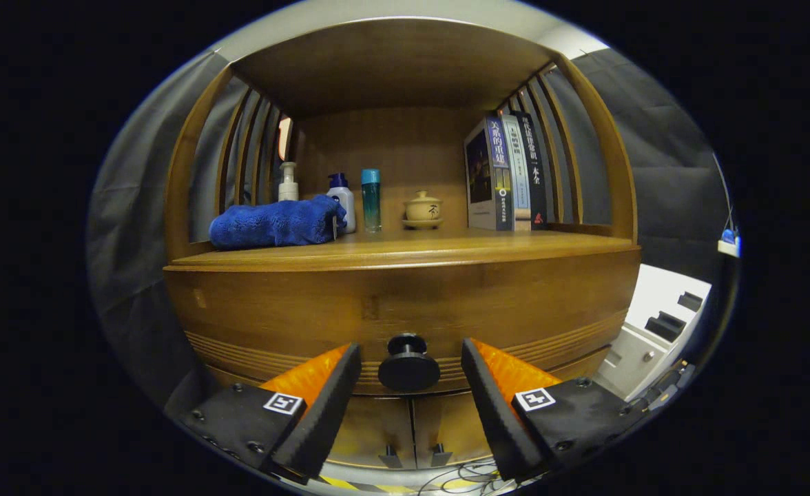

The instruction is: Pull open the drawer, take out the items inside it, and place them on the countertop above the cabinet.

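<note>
A grey-curtained booth surrounds a wooden cabinet point(405, 303) whose countertop point(405, 249) sits under an arched shelf recess. At about ten o'clock on the countertop lies a folded blue towel point(275, 222). At two o'clock stand three upright books point(505, 176). Between them, near twelve o'clock, are a white pump bottle point(288, 182), a blue-capped white bottle point(342, 201), a slim teal bottle point(370, 200) and a small lidded cup point(423, 207). The drawer point(308, 324) is closed. Its round black knob point(408, 364) sits between the gripper point(410, 375) fingers, which are spread wide, touching nothing.
</note>
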The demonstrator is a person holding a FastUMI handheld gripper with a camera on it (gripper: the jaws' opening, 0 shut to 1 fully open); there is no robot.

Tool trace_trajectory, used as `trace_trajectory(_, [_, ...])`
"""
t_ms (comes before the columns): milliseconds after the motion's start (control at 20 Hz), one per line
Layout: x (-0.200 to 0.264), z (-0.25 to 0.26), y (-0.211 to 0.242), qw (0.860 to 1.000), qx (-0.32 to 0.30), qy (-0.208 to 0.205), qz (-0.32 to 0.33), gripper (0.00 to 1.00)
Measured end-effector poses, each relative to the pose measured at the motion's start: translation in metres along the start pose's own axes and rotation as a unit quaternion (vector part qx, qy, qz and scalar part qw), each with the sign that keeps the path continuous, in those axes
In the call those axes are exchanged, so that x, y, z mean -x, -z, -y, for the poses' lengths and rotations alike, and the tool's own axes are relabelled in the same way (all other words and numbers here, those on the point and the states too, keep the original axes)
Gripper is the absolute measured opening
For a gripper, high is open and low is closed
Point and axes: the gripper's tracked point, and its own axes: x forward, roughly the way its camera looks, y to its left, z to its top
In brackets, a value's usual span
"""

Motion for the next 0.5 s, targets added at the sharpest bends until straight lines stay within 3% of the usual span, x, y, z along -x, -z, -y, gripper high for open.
trace_trajectory(150, [-0.0066,-0.0038,0.0059,1.000,-0.021,-0.014,-0.010,0.77])
trace_trajectory(200, [-0.0090,-0.0026,0.0083,1.000,-0.022,-0.015,-0.011,0.76])
trace_trajectory(500, [-0.0093,-0.0023,0.0024,1.000,-0.019,-0.015,-0.007,0.48])
